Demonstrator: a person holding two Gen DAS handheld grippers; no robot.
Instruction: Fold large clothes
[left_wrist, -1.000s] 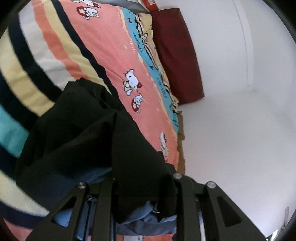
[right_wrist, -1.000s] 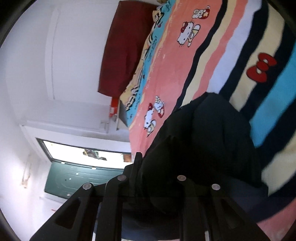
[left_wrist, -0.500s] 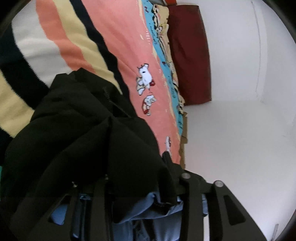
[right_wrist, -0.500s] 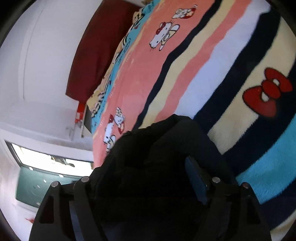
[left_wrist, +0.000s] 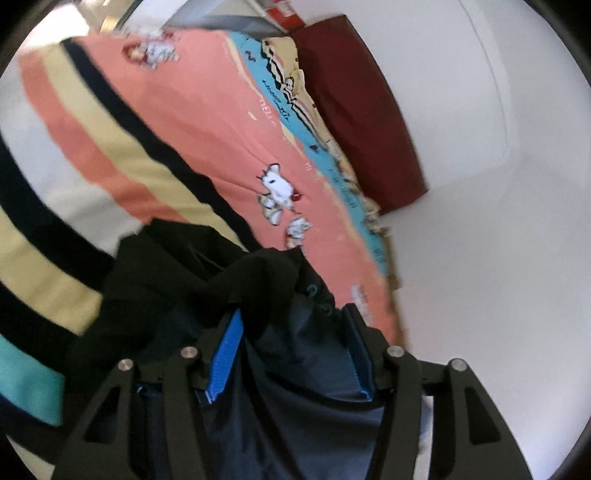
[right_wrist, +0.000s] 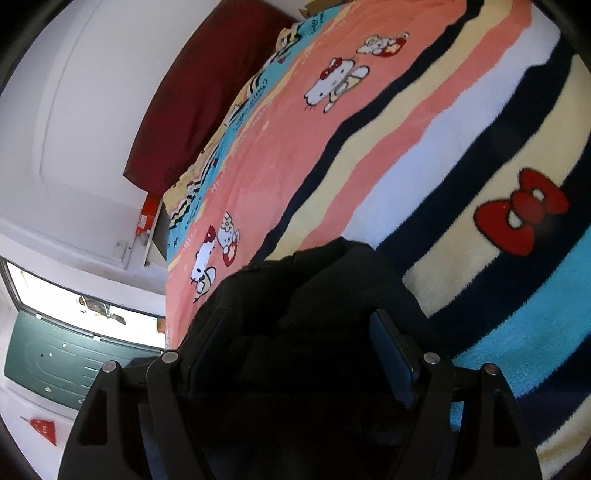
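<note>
Striped cartoon blanket (right_wrist: 369, 155) on a bed, maroon pillow (left_wrist: 369, 122) upper right. Dark jacket (left_wrist: 177, 280) lay bunched lower centre. My left claw (left_wrist: 291, 354) was opening, cloth slack between its fingers; my right claw (right_wrist: 299, 354) gaped, released. Fold looked partly done, tidying left.

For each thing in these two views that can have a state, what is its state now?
Dark garment: bunched in a heap on the blanket, not yet folded flat.
Striped blanket: spread flat over the bed.
Left gripper: jaws opening, cloth lying between them.
Right gripper: jaws open, garment between them.
Red cushion: standing against the wall.
</note>
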